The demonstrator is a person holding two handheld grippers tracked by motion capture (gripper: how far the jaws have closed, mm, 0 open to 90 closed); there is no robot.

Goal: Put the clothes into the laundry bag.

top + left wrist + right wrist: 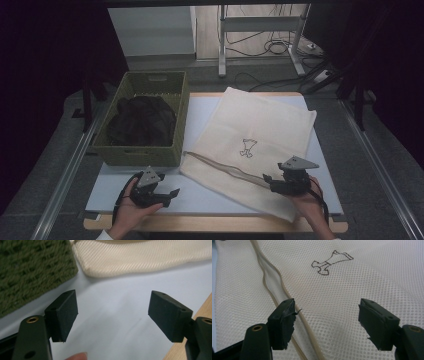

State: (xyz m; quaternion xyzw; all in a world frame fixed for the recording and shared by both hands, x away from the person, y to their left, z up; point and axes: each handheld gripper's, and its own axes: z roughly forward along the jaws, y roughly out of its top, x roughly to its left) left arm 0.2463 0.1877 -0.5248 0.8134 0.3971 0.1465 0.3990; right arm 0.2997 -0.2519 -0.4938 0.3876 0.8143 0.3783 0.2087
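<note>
Preparing to open the mesh laundry bag point(252, 135) appeared to be the step in hand; nothing had been gripped yet.

Item: mesh laundry bag, cream, flat on the tabletop point(200, 197), from centre toward 3 o'clock, small printed figure point(331, 262) on top. Its zipper edge point(222, 170) ran along the near side, from 6 toward 5 o'clock.

Item: green woven basket point(145, 155), at 9 to 10 o'clock, just beside the bag, holding dark clothing point(142, 120).

Right tongs point(268, 181): at 5 o'clock, over the bag's near edge, jaws wide with the zipper edge point(282, 287) passing by one pad, not pinched.

Left tongs point(170, 196): at 7 o'clock, low over bare tabletop, jaws wide and empty, pointing toward the bag's corner point(87, 270).

Pose: both forearms entered from 6 o'clock, hands wrapped round the gripper bodies, tongs roughly level, facing one another.

Next move, judged: right tongs needed to close on the zipper edge or its pull while the left tongs steadied the corner; thin mesh might slip.
</note>
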